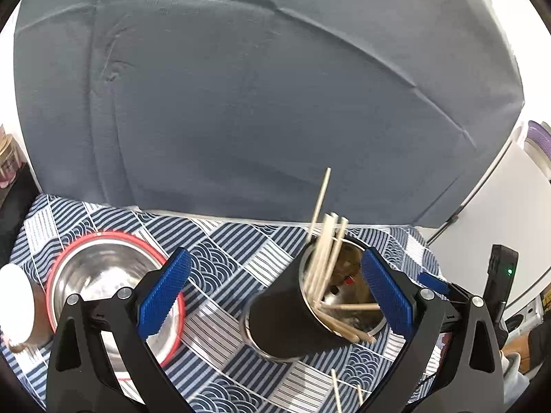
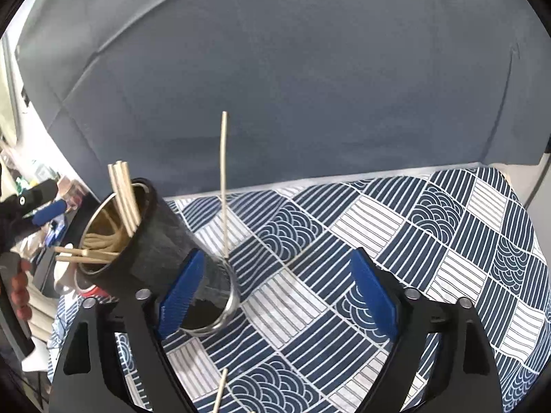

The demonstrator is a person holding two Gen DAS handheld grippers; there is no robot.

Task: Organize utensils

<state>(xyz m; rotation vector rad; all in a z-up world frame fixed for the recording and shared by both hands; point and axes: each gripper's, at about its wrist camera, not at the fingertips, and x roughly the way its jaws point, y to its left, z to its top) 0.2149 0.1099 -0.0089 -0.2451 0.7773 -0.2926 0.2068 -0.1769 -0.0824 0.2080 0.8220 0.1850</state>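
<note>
A home: patterned tablecloth (image 2: 378, 227) against a grey sofa (image 1: 241, 103), household clutter behind.

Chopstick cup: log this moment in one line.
chopstick cup: upright, holds sticks | loose chopstick: outside cup | left gripper: open | right gripper: open, empty

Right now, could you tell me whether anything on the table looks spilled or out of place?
Yes. The black cup appears tilted rather than upright, its chopsticks splay in all directions, and a few loose sticks lie on the patterned cloth in front of it.
</note>
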